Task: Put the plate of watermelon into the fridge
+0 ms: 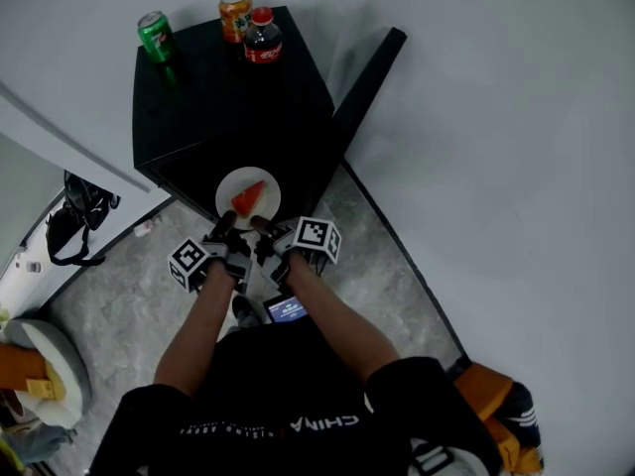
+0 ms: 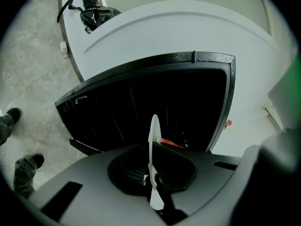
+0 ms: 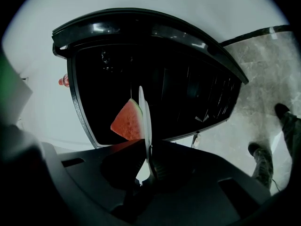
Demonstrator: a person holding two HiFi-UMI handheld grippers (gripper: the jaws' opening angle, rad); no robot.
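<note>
I have both tools on the plate at once. The left tool pinches the near rim on its side, and in the left gripper view its jaws are closed tight on the thin white edge of the plate. The right tool grips the rim just beside it. In the right gripper view the plate runs edge-on between jaws that are nearly together and clamped on it.

The watermelon slice lies on the plate, red flesh up, and it shows clearly next to the rim in the right gripper view.

I hold the plate in the air, just in front of the black fridge, whose door stands open to the right. The dark inside of the fridge fills the space beyond the plate.

On top of the fridge stand a green can, an orange can and a cola bottle.
</note>
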